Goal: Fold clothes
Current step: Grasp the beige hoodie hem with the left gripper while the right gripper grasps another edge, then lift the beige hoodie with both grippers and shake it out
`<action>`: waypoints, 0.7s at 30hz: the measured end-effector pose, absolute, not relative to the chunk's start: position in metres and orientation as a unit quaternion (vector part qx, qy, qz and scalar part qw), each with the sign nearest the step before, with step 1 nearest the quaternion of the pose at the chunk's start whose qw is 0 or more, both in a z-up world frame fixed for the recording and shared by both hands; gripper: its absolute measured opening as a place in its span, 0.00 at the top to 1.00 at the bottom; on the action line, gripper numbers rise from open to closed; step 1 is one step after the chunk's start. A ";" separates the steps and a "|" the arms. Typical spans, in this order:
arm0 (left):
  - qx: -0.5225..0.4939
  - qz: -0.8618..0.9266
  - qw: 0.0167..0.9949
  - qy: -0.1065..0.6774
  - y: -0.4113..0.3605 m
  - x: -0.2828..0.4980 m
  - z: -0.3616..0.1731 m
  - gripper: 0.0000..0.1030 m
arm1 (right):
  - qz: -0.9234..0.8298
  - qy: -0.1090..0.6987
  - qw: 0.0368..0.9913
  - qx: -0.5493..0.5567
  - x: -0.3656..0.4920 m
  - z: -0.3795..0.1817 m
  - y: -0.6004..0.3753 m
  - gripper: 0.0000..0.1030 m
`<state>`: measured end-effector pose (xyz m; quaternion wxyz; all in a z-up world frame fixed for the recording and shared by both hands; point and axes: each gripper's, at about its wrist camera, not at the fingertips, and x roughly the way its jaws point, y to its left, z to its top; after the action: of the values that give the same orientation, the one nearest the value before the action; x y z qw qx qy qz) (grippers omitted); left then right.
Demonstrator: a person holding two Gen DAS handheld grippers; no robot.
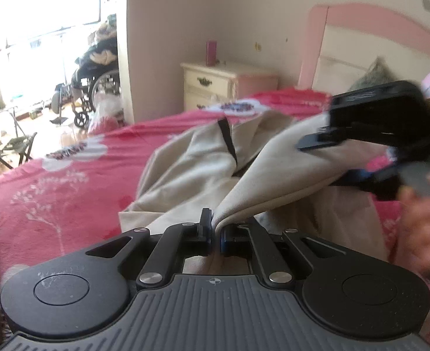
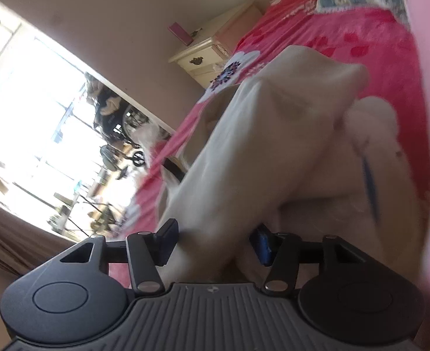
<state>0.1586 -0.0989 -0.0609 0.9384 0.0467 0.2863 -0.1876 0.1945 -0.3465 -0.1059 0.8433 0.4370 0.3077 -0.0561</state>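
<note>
Left tongs clamp the beige garment's near fold, right tongs gape around cloth farther right.

The beige garment is soft matt cloth with a smooth folded edge. The bed cover is fuzzy pink cloth (white flowers are printed on it). The left tongs are matt black plastic with shiny round metal pins and a grey ribbed grip. The bedside cabinet looks like cream painted wood.
</note>
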 end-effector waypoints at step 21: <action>-0.087 -0.109 0.953 0.270 0.055 -0.017 0.025 0.97 | 0.339 0.317 0.810 0.358 -0.020 -0.005 -0.182 0.92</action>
<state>-0.0168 0.0553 0.0247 0.9527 -0.0868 0.2698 -0.1095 -0.0203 -0.1816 -0.0046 0.8100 0.3584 0.3171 0.3390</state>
